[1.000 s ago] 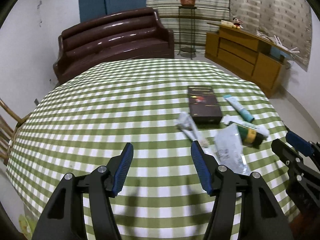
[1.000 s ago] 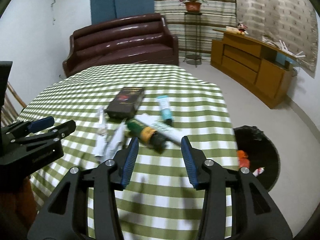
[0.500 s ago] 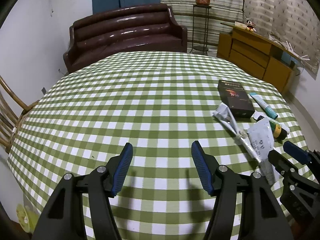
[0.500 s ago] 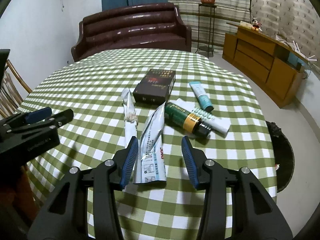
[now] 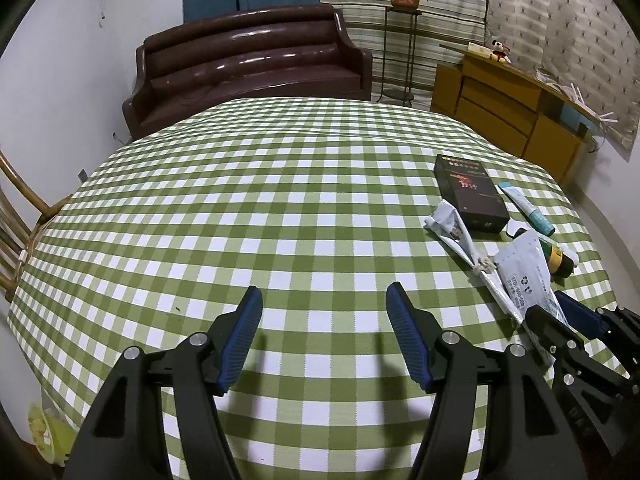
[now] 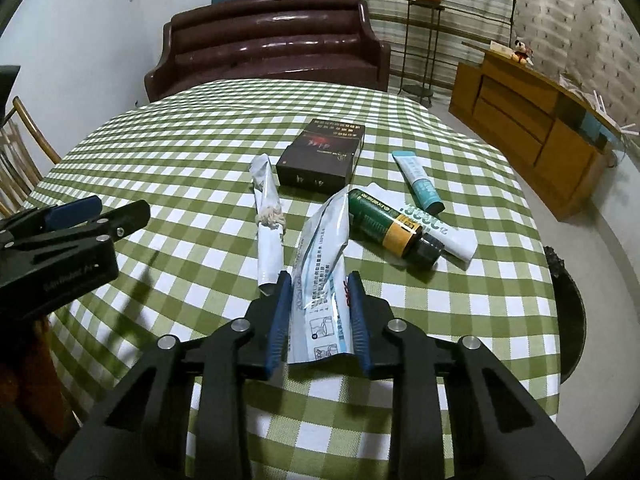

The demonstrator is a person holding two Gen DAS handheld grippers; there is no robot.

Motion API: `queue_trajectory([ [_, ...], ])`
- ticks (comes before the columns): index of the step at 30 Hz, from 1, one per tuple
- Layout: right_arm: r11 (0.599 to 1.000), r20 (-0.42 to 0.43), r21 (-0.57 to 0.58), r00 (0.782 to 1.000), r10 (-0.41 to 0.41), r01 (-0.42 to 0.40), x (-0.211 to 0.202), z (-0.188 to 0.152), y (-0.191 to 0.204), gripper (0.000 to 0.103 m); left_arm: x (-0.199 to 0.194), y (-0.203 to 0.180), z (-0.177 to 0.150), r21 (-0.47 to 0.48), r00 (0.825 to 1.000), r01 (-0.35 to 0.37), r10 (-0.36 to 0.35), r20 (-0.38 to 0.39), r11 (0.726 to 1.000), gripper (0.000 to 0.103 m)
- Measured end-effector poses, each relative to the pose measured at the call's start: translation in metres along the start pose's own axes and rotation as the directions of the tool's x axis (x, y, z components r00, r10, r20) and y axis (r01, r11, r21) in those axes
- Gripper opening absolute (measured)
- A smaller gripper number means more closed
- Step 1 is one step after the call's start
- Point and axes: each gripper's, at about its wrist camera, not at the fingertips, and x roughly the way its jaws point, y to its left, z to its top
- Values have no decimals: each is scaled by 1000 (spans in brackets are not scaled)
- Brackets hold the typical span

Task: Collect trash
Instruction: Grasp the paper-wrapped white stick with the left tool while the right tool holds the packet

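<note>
Trash lies on the green checked tablecloth (image 6: 192,152): a white plastic pouch (image 6: 320,240), a rolled white wrapper tied with string (image 6: 269,216), a dark box (image 6: 320,156), a green bottle (image 6: 392,228), a teal tube (image 6: 418,180) and a white tube (image 6: 452,236). My right gripper (image 6: 320,278) is closing on the near end of the pouch, its blue pads against both edges. In the left wrist view the pouch (image 5: 524,268) rises from the right gripper (image 5: 548,308). My left gripper (image 5: 324,290) hovers open over bare cloth, nothing between its fingers.
A black trash bin (image 6: 568,300) stands on the floor beside the table's right edge. A brown sofa (image 5: 248,68) is behind the table, a wooden cabinet (image 6: 528,120) at the right and a cane chair (image 5: 16,232) at the left.
The right gripper came down over the pouch and narrowed its jaws onto it. The left gripper shifted left, so the trash now sits further right in its view.
</note>
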Motion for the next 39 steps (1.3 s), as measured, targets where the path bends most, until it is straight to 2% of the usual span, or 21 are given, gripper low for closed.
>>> queue_trajectory([
  [7,1000,57,-6,998,-13,14,-19,1,-7,26,-1,-17,2,20,1000,19,-20,4,1000,63],
  [18,992,106,83,989,-98,90,-41,0,-69,26,-2,-59,10,72,998,54,-54,8,996,63],
  [28,973,100,154,977,-190,174,-47,-7,-128,26,8,-99,15,127,998,67,-68,-2,990,63],
  [33,965,81,196,978,-191,173,-43,-13,-147,26,21,-110,16,135,998,58,-55,-24,989,63],
  [39,964,71,207,980,-183,165,-36,-15,-151,26,30,-115,11,148,997,57,-50,-53,987,61],
])
